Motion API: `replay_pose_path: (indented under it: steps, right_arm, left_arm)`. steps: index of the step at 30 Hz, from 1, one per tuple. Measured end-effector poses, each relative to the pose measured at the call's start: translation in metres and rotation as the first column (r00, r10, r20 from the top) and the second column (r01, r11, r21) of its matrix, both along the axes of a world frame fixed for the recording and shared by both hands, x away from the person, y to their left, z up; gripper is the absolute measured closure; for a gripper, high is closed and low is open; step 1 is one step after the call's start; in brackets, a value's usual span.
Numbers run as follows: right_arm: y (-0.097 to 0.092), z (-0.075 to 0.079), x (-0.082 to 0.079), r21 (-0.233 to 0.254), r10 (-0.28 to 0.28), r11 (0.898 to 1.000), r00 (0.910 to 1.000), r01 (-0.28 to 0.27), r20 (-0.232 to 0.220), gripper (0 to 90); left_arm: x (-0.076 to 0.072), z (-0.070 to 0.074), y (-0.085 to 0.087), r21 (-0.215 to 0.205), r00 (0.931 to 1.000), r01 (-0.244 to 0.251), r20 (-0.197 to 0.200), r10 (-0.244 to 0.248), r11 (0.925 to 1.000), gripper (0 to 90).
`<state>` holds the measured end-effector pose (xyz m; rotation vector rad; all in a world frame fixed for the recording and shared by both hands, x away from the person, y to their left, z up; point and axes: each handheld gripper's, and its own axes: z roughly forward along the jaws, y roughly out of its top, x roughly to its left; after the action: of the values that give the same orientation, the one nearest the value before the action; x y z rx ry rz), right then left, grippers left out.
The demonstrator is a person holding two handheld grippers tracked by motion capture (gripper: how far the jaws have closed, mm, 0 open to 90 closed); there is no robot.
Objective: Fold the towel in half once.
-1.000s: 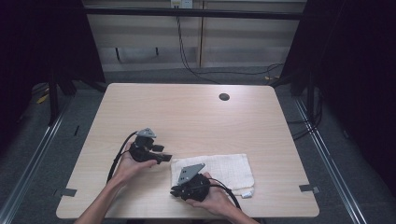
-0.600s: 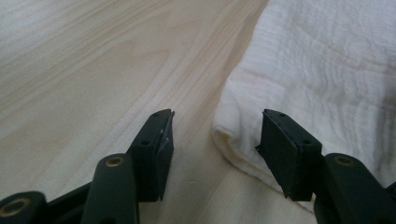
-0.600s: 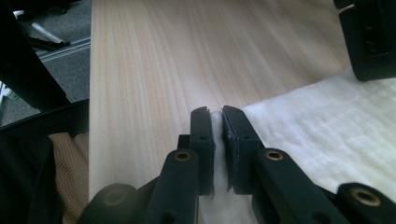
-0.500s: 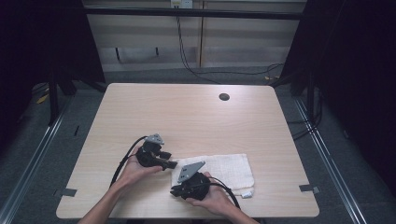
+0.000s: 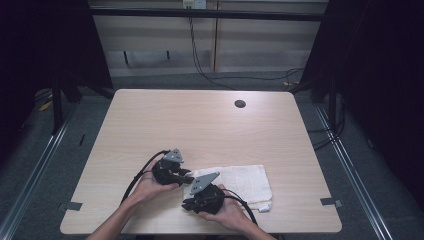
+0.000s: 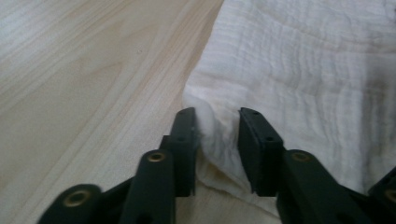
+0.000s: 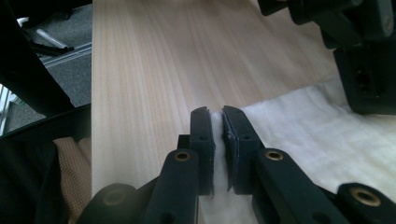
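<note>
Two tools work one white cloth (image 5: 239, 181) lying at the near edge of the bench (image 5: 200, 125). Right tool (image 7: 217, 116) pinches the cloth's near-left edge. Left tool (image 6: 217, 122), its jaws just closing, straddles a raised fold at the left edge, pads not yet pressing.
</note>
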<state>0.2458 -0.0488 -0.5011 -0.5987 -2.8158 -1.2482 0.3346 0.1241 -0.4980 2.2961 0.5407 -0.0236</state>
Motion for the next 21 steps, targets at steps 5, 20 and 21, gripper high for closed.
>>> replay_pose_path:
  steps: [5, 20, 21]
  right_arm:
    - [-0.001, -0.001, -0.001, 0.012, -0.015, 1.0, 0.9999, 0.015, -0.006, 82.7]
    - [-0.002, 0.005, -0.001, 0.037, -0.01, 0.999, 0.9993, 0.011, -0.037, 83.5]
    - [-0.004, 0.008, 0.0, 0.063, -0.009, 0.998, 0.9989, 0.012, -0.046, 83.6]
  left_arm:
    - [0.003, -0.001, 0.003, -0.018, 0.9991, -0.003, -0.042, 0.002, 0.9998, 83.0]
    - [0.009, 0.006, 0.015, -0.092, 0.9965, -0.028, -0.081, 0.02, 0.9954, 85.5]
    - [0.009, 0.007, 0.016, -0.095, 0.9963, -0.031, -0.083, 0.023, 0.995, 85.4]
